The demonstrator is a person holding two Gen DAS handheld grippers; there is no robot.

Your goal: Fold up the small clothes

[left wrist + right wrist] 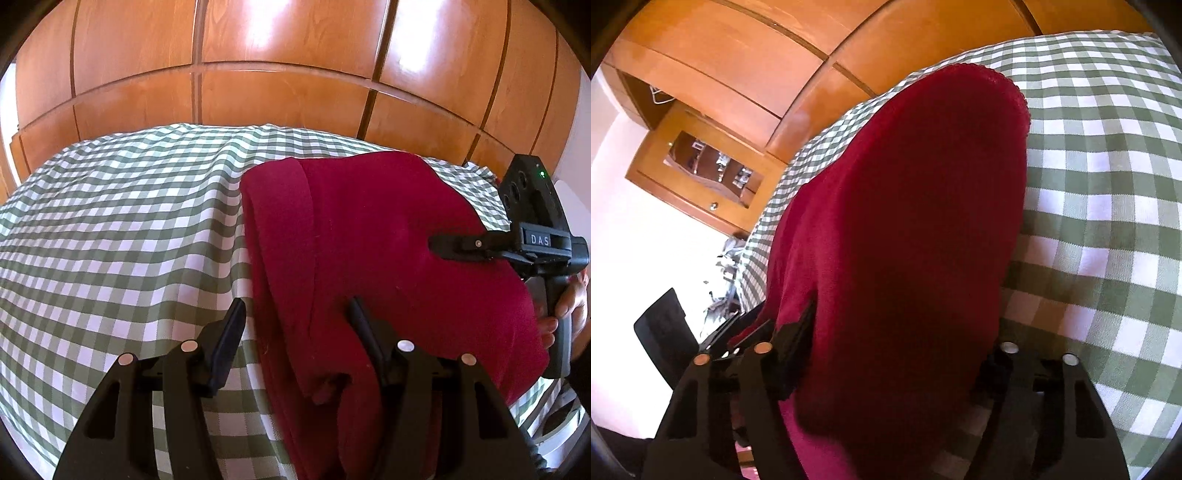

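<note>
Left view: my left gripper [297,332] is spread wide, straddling the red cloth's [388,240] folded edge without clamping; closing now could catch one layer only. Right view: my right gripper [897,354] gapes over the draped cloth, which could slide off.

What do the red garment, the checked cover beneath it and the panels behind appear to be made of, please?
Red garment: soft matte knit, probably cotton jersey; scalloped trim. Checked cover: woven green-and-white gingham, wrinkled. Panels: glossy varnished wood, visible grain, window glare.
</note>
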